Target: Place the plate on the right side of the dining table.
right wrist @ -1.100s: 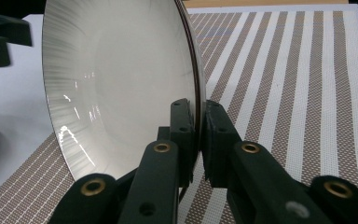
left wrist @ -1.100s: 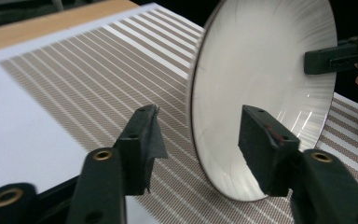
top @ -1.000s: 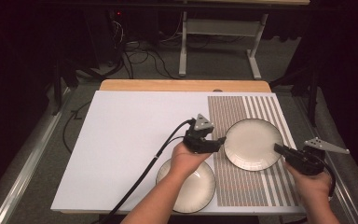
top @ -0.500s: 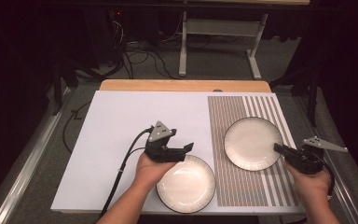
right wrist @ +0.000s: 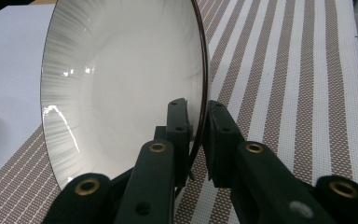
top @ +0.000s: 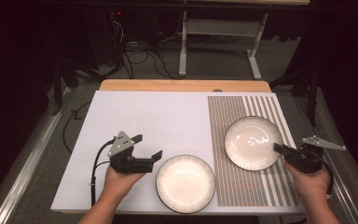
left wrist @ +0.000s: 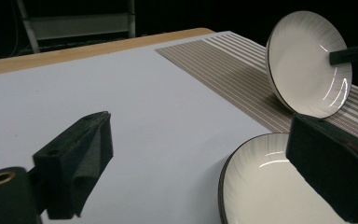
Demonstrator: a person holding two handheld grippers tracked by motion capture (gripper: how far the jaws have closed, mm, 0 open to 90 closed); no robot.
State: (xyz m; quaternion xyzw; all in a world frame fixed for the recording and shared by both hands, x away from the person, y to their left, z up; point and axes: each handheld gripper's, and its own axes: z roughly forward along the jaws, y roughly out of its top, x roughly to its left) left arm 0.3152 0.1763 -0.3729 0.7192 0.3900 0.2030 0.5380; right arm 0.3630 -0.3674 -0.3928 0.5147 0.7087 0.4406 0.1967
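Dark floor and tangled cables frame the white-topped table [top: 135,121], whose right part carries a brown-and-white striped woven placemat [top: 261,186]. On that mat the right gripper [top: 279,148] pinches the near rim of a glossy white ribbed plate with a dark edge [top: 253,141] — in the right gripper view its jaws sit one on each face of the rim, and the plate is tipped up on its far edge, likely so it can be lifted clear of the mat. A second white ribbed plate with the same dark rim [top: 185,183] lies flat at the table's front, straddling the mat's left edge. The left gripper [top: 148,147] hovers just left of this flat plate, jaws spread wide and holding nothing — seemingly poised to take its rim or simply waiting out of the way.
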